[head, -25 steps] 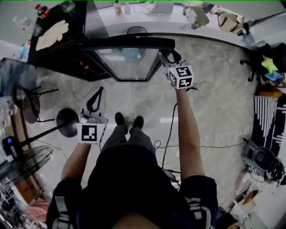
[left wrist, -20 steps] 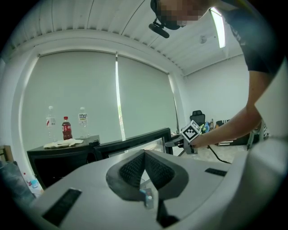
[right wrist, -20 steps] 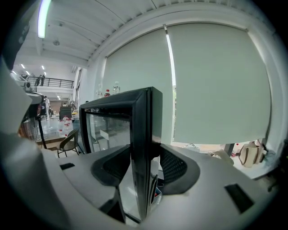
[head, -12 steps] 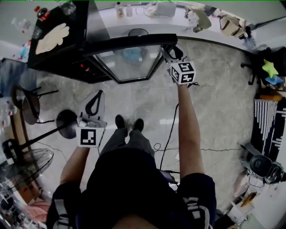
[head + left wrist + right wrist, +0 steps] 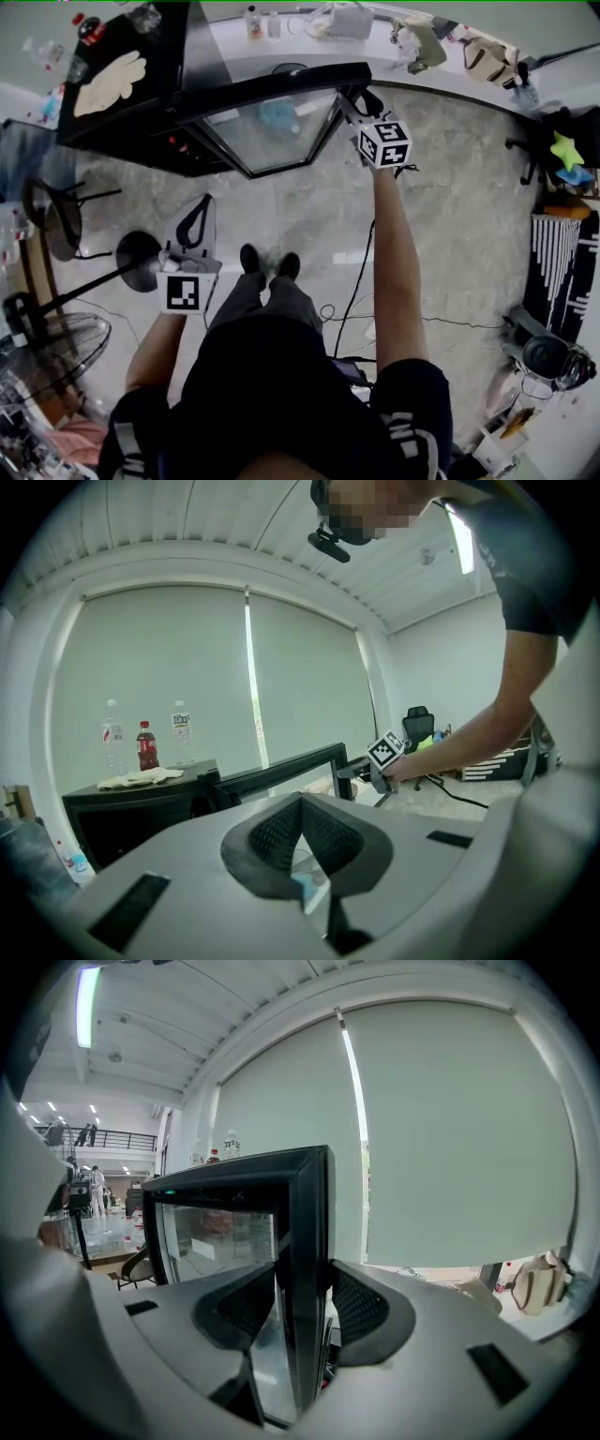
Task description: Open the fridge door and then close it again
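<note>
Two tools: the right tool (image 5: 354, 103), its jaws just closing, clamps the open fridge door (image 5: 272, 129) by its edge. The left tool (image 5: 204, 206) is clenched empty, well apart.

One fridge (image 5: 141, 117), one glass door (image 5: 272, 127), two hand-held grippers (image 5: 202, 211) (image 5: 356, 105), three bottles (image 5: 112, 747) (image 5: 146, 747) (image 5: 182, 738)

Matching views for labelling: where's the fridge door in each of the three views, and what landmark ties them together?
Head view: fridge door, top centre, swung open, glass panel in a black frame.
Left gripper view: door at centre, slightly right, seen over its top bar.
Right gripper view: door dead centre, free edge upright, glass to its left.
Shared landmark: cola bottle atop the fridge, tiny in the right gripper view.
</note>
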